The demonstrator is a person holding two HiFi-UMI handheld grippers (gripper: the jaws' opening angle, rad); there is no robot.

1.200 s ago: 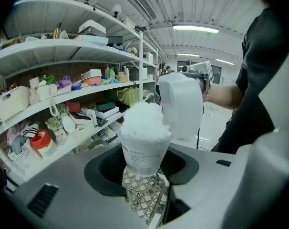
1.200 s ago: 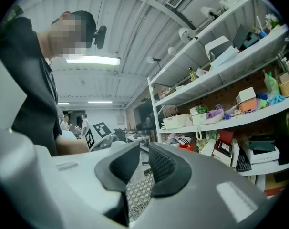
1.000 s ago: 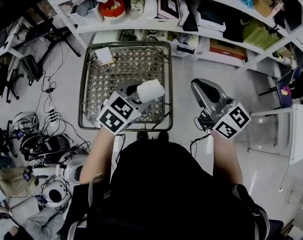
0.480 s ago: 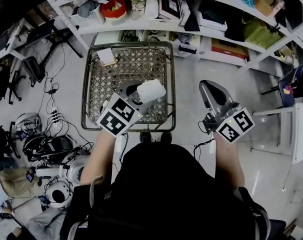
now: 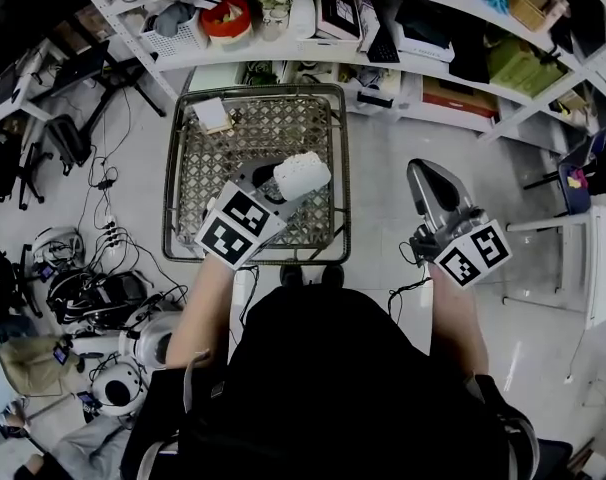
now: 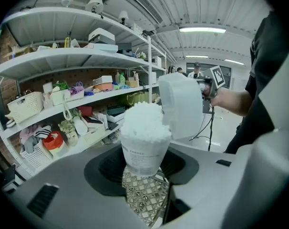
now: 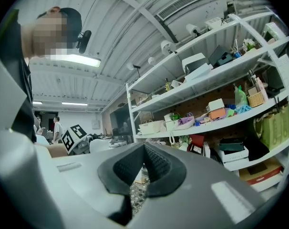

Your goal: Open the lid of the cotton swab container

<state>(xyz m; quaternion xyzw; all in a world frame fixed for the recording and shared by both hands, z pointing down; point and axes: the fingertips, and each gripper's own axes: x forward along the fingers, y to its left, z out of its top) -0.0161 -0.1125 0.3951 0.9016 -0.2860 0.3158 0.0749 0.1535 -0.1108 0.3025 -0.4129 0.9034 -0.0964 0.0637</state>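
My left gripper is shut on the cotton swab container, held up over the wire basket. In the left gripper view the clear, labelled container stands upright between the dark pads, packed with white swabs. Its white lid is flipped open and hangs to the right of the mouth. My right gripper is off to the right, well apart from the container, over the floor. Its jaws are shut with nothing between them.
A wire mesh basket stands below the left gripper, with a small box in its far left corner. Stocked white shelves run along the back. Cables and gear lie on the floor at left; a white table is at right.
The right gripper has drawn away to the right and slightly toward me, away from the container. The left gripper has kept its hold, with the container shifted a little upward.
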